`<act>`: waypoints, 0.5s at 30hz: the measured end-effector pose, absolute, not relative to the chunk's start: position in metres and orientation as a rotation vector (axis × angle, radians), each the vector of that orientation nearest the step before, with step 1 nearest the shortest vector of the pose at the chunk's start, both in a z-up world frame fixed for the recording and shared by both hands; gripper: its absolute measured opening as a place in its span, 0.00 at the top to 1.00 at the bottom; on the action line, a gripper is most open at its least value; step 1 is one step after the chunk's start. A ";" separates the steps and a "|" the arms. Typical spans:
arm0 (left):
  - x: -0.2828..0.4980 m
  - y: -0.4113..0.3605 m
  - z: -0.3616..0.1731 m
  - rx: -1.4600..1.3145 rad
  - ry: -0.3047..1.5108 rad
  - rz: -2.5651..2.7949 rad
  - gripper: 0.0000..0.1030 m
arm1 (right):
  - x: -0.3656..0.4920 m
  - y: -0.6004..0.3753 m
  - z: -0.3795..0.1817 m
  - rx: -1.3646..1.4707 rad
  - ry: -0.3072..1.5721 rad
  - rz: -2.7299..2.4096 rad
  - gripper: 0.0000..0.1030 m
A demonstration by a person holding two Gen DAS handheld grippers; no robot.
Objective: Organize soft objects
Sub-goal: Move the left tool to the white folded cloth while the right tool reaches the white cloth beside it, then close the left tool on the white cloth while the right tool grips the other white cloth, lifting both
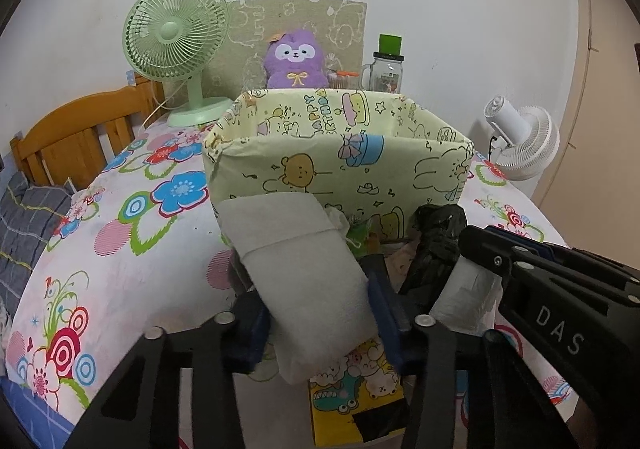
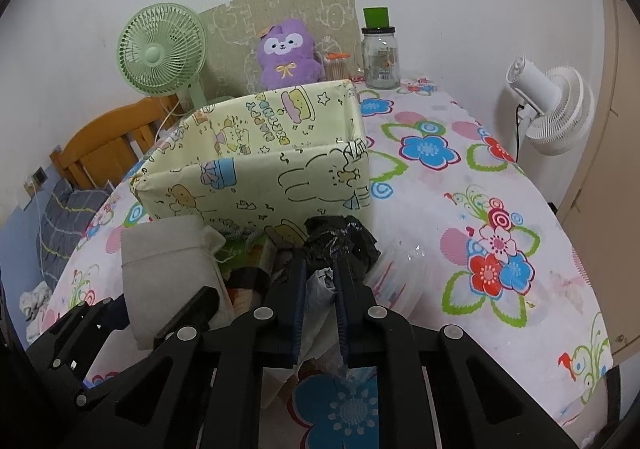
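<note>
A pale yellow cartoon-print fabric box [image 1: 340, 169] stands open on the table; it also shows in the right wrist view [image 2: 260, 173]. My left gripper [image 1: 320, 313] is shut on a folded white-grey felt pouch [image 1: 304, 265], held just in front of the box; the pouch also shows in the right wrist view [image 2: 168, 273]. My right gripper [image 2: 320, 289] is shut on a black plastic bag bundle [image 2: 340, 241] with a white-grey piece between the fingers. In the left wrist view the right gripper [image 1: 472, 249] and the black bag [image 1: 436, 241] are at the right, near the box's front.
A flowered tablecloth [image 2: 460, 209] covers the table. At the back stand a green fan [image 1: 176, 49], a purple plush [image 1: 296, 61] and a glass jar [image 2: 380, 57]. A white fan [image 2: 552, 105] is at the right, a wooden headboard [image 1: 80, 129] at the left. A yellow cartoon packet [image 1: 356, 389] lies under my left gripper.
</note>
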State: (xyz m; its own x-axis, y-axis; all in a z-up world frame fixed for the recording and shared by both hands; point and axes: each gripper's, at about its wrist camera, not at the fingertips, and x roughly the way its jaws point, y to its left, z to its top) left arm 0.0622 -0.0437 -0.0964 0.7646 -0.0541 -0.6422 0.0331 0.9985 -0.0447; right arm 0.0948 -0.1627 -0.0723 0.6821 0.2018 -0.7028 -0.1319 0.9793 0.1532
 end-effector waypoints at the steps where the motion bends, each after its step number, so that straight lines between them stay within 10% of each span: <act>1: 0.062 -0.043 -0.095 -0.033 0.695 -0.038 0.64 | 0.095 -0.163 -0.072 0.092 0.798 0.188 0.84; 15: 0.062 -0.047 -0.077 -0.048 0.682 -0.074 0.87 | 0.098 -0.162 -0.052 0.087 0.764 0.183 0.84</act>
